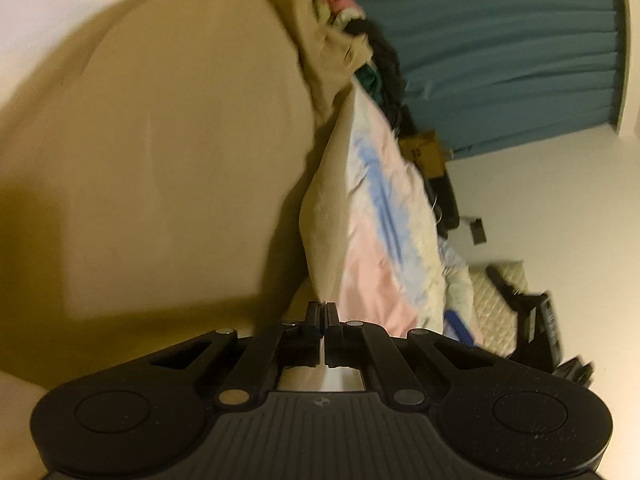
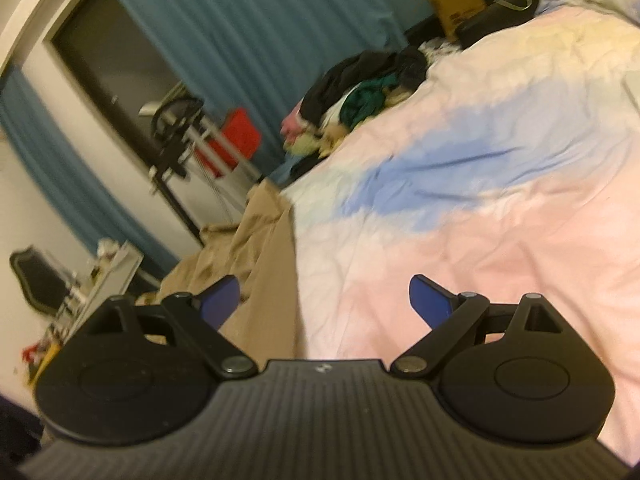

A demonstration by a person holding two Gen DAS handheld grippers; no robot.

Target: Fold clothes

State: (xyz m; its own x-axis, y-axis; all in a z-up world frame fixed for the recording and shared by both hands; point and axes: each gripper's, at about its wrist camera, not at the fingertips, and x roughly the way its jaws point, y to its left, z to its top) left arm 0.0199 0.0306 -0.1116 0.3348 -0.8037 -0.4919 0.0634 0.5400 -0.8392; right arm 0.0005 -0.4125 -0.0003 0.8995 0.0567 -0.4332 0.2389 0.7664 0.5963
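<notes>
Left tongs (image 1: 321, 314) are pinched together, though I cannot tell whether they catch the tan garment (image 1: 168, 152) spread just ahead of them, while my right tongs (image 2: 325, 304) stand wide with nothing between them. That garment lies at the bed's (image 2: 500, 220) edge on the pastel cover. Farther back sits a clothes pile (image 2: 360, 96), before blue curtains (image 2: 248, 28).

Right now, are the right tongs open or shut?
Open. In the right wrist view the right tongs have their blue fingers spread wide apart, nothing between them, above the pastel bedspread.
</notes>
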